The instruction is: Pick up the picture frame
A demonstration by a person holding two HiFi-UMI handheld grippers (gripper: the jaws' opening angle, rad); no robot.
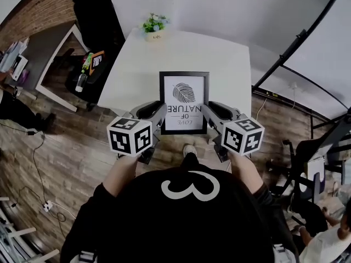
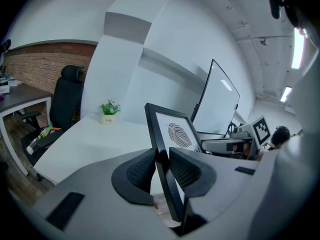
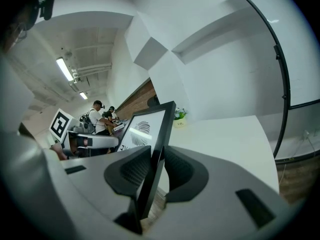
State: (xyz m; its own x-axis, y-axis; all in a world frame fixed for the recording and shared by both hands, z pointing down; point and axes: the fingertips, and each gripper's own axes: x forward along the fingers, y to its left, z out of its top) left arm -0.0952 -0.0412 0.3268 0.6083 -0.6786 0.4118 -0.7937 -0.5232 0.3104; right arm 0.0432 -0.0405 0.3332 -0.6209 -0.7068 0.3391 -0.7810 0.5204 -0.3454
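The picture frame (image 1: 184, 102) is held tilted over the near edge of the bench (image 1: 137, 64), long axis pointing away from the person. The left gripper (image 1: 158, 112) and right gripper (image 1: 211, 110) each have their jaws clamped on 1 long side, equally near

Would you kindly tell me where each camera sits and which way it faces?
Head view: on the person's head, steeply down at picture frame, white table, forearms, torso.
Left gripper view: on left gripper, along jaws clamping the frame, toward potted plant.
Right gripper view: on right gripper, along jaws clamping the frame's opposite edge.
Shared: both gripper views show frame and plant.
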